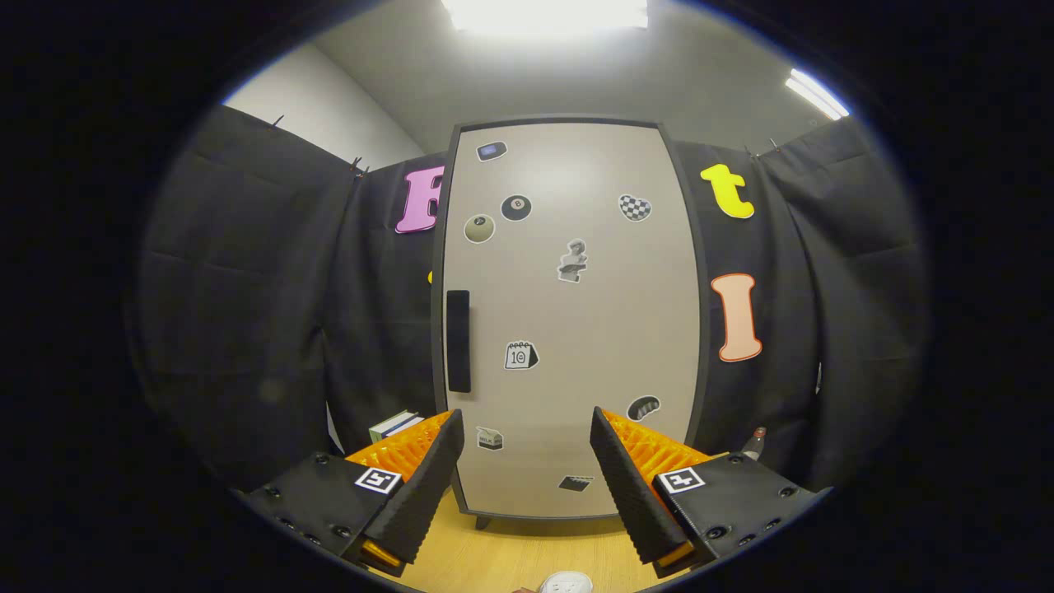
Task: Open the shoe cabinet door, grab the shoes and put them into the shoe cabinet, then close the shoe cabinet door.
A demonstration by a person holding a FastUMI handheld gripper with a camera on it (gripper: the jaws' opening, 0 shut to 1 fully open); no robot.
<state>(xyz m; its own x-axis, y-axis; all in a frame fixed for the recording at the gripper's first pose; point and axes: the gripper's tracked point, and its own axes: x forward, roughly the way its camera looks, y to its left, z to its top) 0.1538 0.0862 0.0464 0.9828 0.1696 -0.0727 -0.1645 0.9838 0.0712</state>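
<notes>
Step in hand: the shoe cabinet door [568, 313] is shut, so by my reading the task stands at its first move, reaching for the handle [458, 340].
Gripper: the gripper [527, 428] has its fingers spread wide with nothing between them; it points at the lower part of the door and stands apart from it.
Cabinet: the shoe cabinet stands upright on the wooden floor [510, 560], against the booth wall, its pale door dotted with stickers [521, 356].
Handle: a dark vertical bar at the door's left edge, about mid-height, above and beyond the left finger.
Shoes: a small white object [566, 584] lies on the floor between the fingers and nearest the camera; it may be a shoe, but too little shows to be sure.
Risk, grip: the handle is narrow and close to the door's edge, so a finger could slip off it or scrape the door face.
Risk, swing: the hinge probably sits on the right, so the door would sweep outward; an approach from too near could block it or knock the gripper.
Risk, cabinet: a hard pull might drag or tip the cabinet on its short feet.
Hidden: the interior, the hinges and the handle's depth.
Hard to make out: boxes [395, 425] left of the cabinet's base and a small item [753, 442] right of it.
</notes>
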